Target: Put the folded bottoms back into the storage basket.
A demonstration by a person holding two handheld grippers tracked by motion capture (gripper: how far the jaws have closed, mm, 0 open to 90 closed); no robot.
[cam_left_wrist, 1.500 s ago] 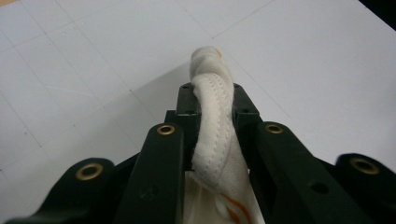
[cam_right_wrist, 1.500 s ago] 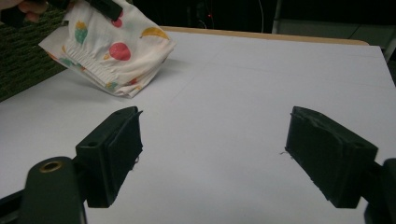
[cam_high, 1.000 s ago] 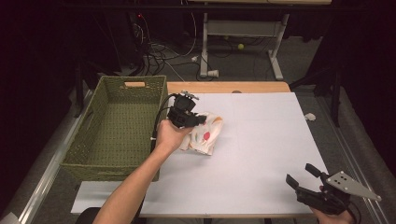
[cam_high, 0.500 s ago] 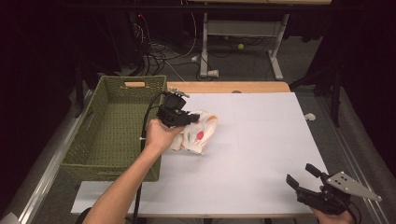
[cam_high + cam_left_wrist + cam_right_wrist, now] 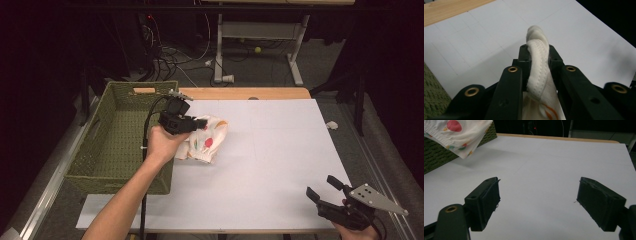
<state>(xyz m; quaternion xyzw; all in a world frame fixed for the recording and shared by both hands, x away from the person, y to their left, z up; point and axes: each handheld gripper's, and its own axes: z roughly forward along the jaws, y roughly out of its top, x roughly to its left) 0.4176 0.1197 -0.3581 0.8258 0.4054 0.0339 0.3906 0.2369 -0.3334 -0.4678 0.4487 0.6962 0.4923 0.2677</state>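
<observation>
basket point(image 5: 117, 140) sits far left on the tabletop point(image 5: 280, 165), green woven, open top. just right of it my left gripper point(image 5: 200, 123) has its fingers point(image 5: 520, 61) pinching the cloth point(image 5: 207, 145) by a stitched hem, seen bunched between the pads in the left gripper view point(image 5: 537, 62). cloth is white with coloured spots, lifted off the white surface and hanging down from the grip beside the basket's right wall; in the right gripper view point(image 5: 461, 135) it dangles clear with a shadow under it. my read: it's light, soft, limp, nothing to break. it will drape and swing, may catch on the basket rim. the hem is the best hold, thicker and less slippery than a single layer; the grip i have looks deep enough. far right, near the tabletop's front corner, my right gripper point(image 5: 330, 192) rests low with fingers point(image 5: 484, 202) spread wide, nothing between them.
</observation>
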